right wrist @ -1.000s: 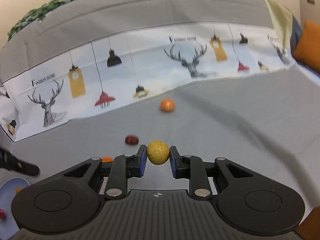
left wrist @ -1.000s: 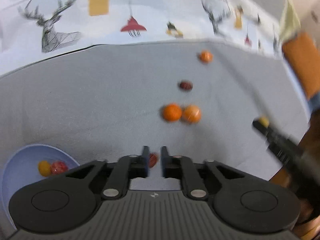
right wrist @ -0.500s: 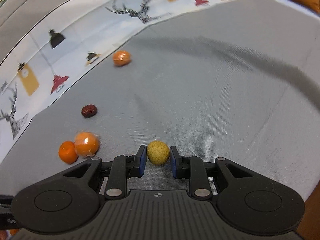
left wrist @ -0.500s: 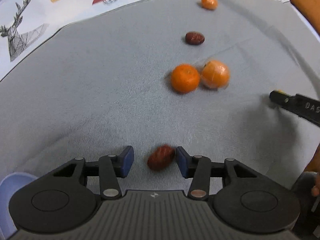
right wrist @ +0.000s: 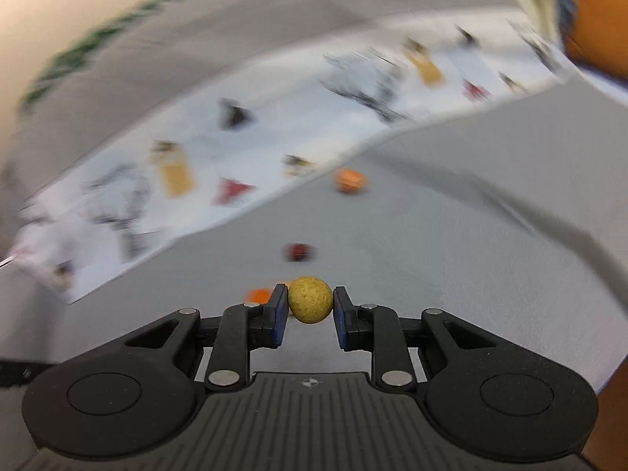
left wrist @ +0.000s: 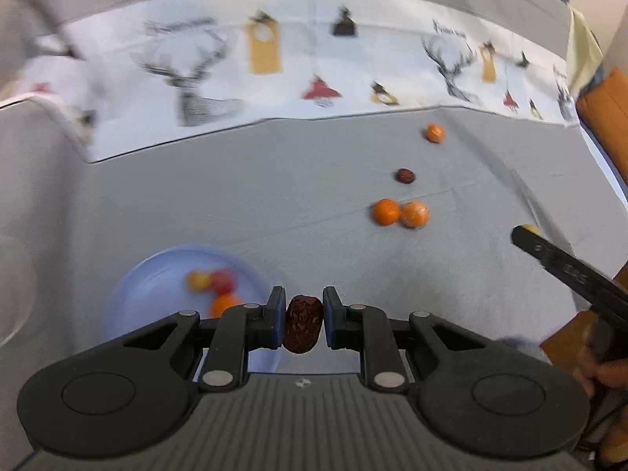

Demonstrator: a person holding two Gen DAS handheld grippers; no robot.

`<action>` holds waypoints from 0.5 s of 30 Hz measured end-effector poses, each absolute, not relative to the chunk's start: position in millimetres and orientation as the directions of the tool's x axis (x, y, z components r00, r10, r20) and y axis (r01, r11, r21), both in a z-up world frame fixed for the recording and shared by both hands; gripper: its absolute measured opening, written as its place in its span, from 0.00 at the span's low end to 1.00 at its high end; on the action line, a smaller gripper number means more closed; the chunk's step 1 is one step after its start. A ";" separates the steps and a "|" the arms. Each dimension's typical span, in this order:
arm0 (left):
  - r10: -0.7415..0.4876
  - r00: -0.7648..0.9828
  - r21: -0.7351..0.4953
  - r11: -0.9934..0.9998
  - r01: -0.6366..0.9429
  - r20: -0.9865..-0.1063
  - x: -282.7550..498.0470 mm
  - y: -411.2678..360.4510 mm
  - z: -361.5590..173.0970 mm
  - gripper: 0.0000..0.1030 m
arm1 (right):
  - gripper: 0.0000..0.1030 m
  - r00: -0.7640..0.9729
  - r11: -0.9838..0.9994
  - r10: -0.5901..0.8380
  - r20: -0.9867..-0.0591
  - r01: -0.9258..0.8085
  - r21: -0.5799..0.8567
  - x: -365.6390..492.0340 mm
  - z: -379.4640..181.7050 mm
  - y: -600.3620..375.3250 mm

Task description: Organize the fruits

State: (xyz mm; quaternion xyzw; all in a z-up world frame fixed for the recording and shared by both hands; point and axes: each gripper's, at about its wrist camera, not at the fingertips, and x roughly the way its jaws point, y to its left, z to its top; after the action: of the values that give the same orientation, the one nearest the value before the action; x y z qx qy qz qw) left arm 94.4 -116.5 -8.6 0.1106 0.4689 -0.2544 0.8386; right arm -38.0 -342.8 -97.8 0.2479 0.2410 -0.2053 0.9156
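Left gripper (left wrist: 302, 324) closed on a date (left wrist: 303, 329) — dark brown, wrinkled, oblong, pinched upright between blue-padded fingers (left wrist: 276, 318). Just beyond and left, partly hidden behind the left finger, a pale blue bowl (left wrist: 157, 274) with three small fruits inside: one yellow (left wrist: 198, 279), one red (left wrist: 222, 281), one orange (left wrist: 225, 303). Nothing between date and bowl but the finger itself.

Right gripper (right wrist: 309, 308) closed on a ball-shaped fruit (right wrist: 310, 300), yellow-green, matte and speckled, gripped at its sides by blue pads. In the left view, seen from the side at the right edge as a black arm (left wrist: 565, 267) with a spot of yellow at its tip.

Farther out on the grey cloth (left wrist: 274, 204), well apart from the bowl: two oranges (left wrist: 386, 212) touching side by side, the right one (left wrist: 415, 214) glossy as if wrapped; beyond them a second date (left wrist: 405, 175), small and dark; farther still a lone orange (left wrist: 435, 132) near the cloth's far edge. In the right view, an orange (right wrist: 259, 295) peeking out beside the left finger, much blurred.

Cloth woven, faintly creased, spread flat — whether over a bench or something softer, cannot tell. Behind it, a white fabric (left wrist: 314, 66) printed with deer heads, lamps and tags; above that a plain grey band. An orange cushion (left wrist: 606, 110) at far right.
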 end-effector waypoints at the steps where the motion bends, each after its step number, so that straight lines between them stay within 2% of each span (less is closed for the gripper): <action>1: -0.315 0.443 -0.046 0.853 0.520 -0.839 82.6 -101.3 -0.2 0.21 | 0.25 0.816 0.816 -0.236 -0.527 0.461 0.349 -47.7 -87.1 -331.2; 5: -0.283 0.490 -0.026 0.884 0.467 -0.825 30.9 -54.9 18.5 0.21 | 0.25 0.865 0.905 -0.135 -0.483 0.306 0.296 -88.3 -52.8 -268.1; 9: -0.275 0.478 -0.053 0.903 0.427 -0.834 -8.4 -24.3 16.3 0.21 | 0.25 0.876 0.941 -0.033 -0.481 0.189 0.279 -121.1 -39.8 -211.6; 15: -0.307 0.524 -0.082 0.909 0.409 -0.795 -47.0 1.9 30.2 0.21 | 0.25 0.877 0.984 0.014 -0.481 0.075 0.164 -147.6 -26.6 -153.7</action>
State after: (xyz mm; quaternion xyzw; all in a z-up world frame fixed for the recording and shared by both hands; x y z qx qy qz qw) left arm -47.0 1.9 30.2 0.0575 0.4425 -0.2053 0.8710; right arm -147.6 -153.7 -26.6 0.0890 0.2478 -0.0158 0.9646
